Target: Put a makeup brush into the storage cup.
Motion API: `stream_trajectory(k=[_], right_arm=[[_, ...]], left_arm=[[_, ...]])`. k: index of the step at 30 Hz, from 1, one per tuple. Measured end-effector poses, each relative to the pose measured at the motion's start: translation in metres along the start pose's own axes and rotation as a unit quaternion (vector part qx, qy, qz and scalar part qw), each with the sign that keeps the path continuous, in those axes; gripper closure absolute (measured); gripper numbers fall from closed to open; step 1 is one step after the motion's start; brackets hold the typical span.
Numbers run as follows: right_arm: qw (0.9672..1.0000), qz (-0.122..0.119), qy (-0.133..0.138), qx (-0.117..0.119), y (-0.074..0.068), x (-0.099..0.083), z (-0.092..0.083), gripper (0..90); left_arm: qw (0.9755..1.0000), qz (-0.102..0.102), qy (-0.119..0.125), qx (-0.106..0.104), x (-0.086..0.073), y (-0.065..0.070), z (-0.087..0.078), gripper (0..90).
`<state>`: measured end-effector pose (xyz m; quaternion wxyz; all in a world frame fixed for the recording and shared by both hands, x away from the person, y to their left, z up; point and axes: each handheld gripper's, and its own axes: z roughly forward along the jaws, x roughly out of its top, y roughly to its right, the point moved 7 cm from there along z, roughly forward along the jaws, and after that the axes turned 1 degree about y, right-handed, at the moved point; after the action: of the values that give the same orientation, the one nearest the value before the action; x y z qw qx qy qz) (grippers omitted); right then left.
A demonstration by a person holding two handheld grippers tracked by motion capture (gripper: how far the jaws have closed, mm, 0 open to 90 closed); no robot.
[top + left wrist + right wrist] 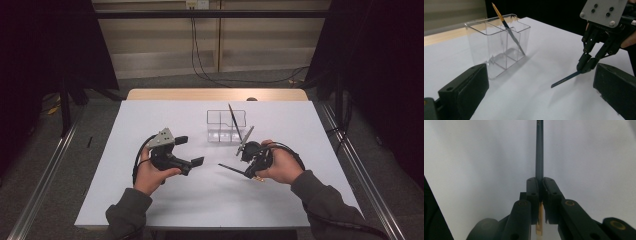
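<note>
Two pencils: one in clear organizer, one in right gripper. One organizer. Two grippers.

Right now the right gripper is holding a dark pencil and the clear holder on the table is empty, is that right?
Not quite. The clear holder is not empty: the left gripper view shows a pencil leaning inside it. The right gripper does hold a dark pencil.

A dark pencil is clamped at one end by the right gripper above the white table. Another pencil is leaned inside the clear divided holder.
</note>
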<state>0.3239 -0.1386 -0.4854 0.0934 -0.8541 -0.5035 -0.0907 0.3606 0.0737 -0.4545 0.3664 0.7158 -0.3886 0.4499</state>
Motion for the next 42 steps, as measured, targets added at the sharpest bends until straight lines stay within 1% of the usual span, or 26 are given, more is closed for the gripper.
stream_trajectory(k=[2,3,5,6,7,9,10,14,18,20,21,22,24,25,29,30,31,32,33,34,36,37,38,40,41,42], right_arm=[[1.0000,-0.006,0.003,0.001,0.000,0.002,-0.001,84.3],[0.9999,0.009,0.004,0.002,-0.002,0.003,-0.001,84.3],[0.9999,-0.014,0.005,0.002,-0.001,0.006,-0.002,84.3],[0.9999,-0.009,0.003,0.003,-0.003,0.007,-0.003,84.3],[0.9995,-0.032,-0.001,0.003,-0.001,0.008,-0.003,84.3],[0.9999,-0.012,-0.002,0.003,-0.005,0.010,-0.004,84.3],[0.9997,-0.023,0.001,0.003,-0.004,0.011,-0.003,84.3],[0.9998,-0.019,0.001,0.005,-0.004,0.014,-0.005,84.2],[0.9996,-0.027,0.003,0.004,-0.001,0.015,-0.008,84.2],[0.9998,-0.016,0.009,0.002,-0.002,0.016,-0.008,84.3],[0.9995,-0.030,0.007,0.005,0.000,0.016,-0.009,84.3],[0.9997,-0.024,0.006,0.007,-0.001,0.017,-0.009,84.3],[0.9993,-0.036,0.007,0.006,0.000,0.019,-0.010,84.3],[0.9995,-0.030,0.003,0.008,-0.002,0.019,-0.010,84.3],[0.9993,-0.035,0.006,0.007,-0.004,0.023,-0.012,84.3],[0.9989,-0.046,0.008,0.007,-0.003,0.023,-0.012,84.3],[0.9994,-0.034,0.005,0.006,-0.005,0.024,-0.013,84.2],[0.9994,-0.033,0.006,0.008,-0.006,0.024,-0.013,84.3],[0.9991,-0.042,0.008,0.007,-0.005,0.025,-0.013,84.3],[0.9987,-0.050,0.005,0.007,-0.004,0.025,-0.014,84.3],[0.9989,-0.047,0.005,0.007,-0.005,0.026,-0.016,84.3],[0.9985,-0.054,0.003,0.008,-0.005,0.026,-0.016,84.3],[0.9990,-0.045,0.003,0.008,-0.006,0.026,-0.016,84.3],[0.9989,-0.047,0.004,0.006,-0.006,0.026,-0.016,84.3],[0.9984,-0.056,0.000,0.009,-0.006,0.025,-0.016,84.3],[0.9987,-0.051,-0.002,0.008,-0.007,0.025,-0.016,84.3]], left_arm=[[0.9999,0.002,-0.014,-0.003,-0.001,0.001,0.003,0.0],[0.9998,-0.001,-0.019,-0.007,-0.001,0.003,0.005,0.0],[0.9994,0.007,-0.030,-0.012,0.000,0.006,0.009,0.0],[0.9988,0.012,-0.043,-0.019,0.000,0.008,0.010,0.0],[0.9987,0.015,-0.044,-0.021,0.000,0.010,0.011,0.0],[0.9977,0.023,-0.057,-0.030,0.000,0.012,0.015,1.7],[0.9971,0.024,-0.063,-0.036,0.000,0.013,0.016,3.0],[0.9949,0.033,-0.082,-0.048,-0.003,0.016,0.021,8.8],[0.9935,0.041,-0.093,-0.051,-0.004,0.016,0.025,11.7],[0.9921,0.048,-0.102,-0.055,-0.004,0.017,0.026,13.0],[0.9915,0.052,-0.106,-0.055,-0.004,0.018,0.027,14.2],[0.9902,0.059,-0.114,-0.055,-0.004,0.018,0.028,15.1],[0.9881,0.067,-0.126,-0.056,-0.005,0.019,0.030,16.4],[0.9870,0.071,-0.134,-0.054,-0.004,0.019,0.030,16.4],[0.9860,0.076,-0.139,-0.054,-0.002,0.020,0.032,18.7],[0.9849,0.082,-0.141,-0.059,-0.002,0.020,0.032,20.0],[0.9840,0.084,-0.146,-0.058,-0.001,0.020,0.032,21.2],[0.9842,0.082,-0.145,-0.060,-0.001,0.022,0.034,21.3],[0.9823,0.089,-0.152,-0.062,-0.001,0.022,0.034,22.0],[0.9824,0.087,-0.153,-0.062,0.000,0.022,0.035,22.5],[0.9802,0.094,-0.162,-0.064,0.000,0.022,0.036,23.6],[0.9789,0.097,-0.168,-0.064,0.000,0.022,0.036,23.7],[0.9796,0.093,-0.165,-0.067,0.000,0.023,0.037,24.1],[0.9776,0.099,-0.172,-0.070,0.001,0.024,0.037,26.9],[0.9764,0.104,-0.176,-0.070,0.000,0.023,0.037,27.9],[0.9755,0.106,-0.180,-0.069,0.000,0.023,0.037,29.2]])
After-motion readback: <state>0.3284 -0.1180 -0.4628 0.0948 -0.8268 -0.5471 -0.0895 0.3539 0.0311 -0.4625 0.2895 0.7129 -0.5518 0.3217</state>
